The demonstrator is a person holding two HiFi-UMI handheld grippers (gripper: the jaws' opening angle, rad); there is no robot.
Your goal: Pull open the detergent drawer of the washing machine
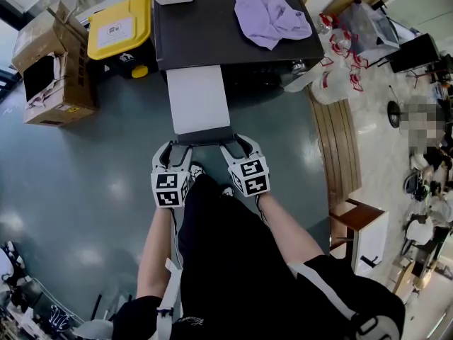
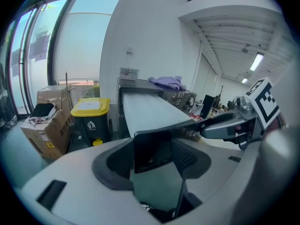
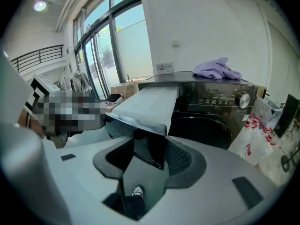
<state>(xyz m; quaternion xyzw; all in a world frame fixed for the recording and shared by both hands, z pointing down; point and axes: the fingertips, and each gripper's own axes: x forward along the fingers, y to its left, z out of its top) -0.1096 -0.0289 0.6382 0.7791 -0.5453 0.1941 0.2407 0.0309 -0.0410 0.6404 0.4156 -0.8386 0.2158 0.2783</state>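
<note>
At the centre of the frame, the long pale grey detergent drawer (image 1: pixel 197 98) already stands far out of the black washing machine (image 1: pixel 212 34), towards me. My left claw (image 1: pixel 177 151) and right claw (image 1: pixel 238 146) each clamp its dark front panel (image 1: pixel 205 138). Little pulling seems left.

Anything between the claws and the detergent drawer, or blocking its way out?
Nothing between: the left claw and right claw each grip the front panel of the detergent drawer. It already stands far out; only the person's legs stand close behind the panel.
</note>
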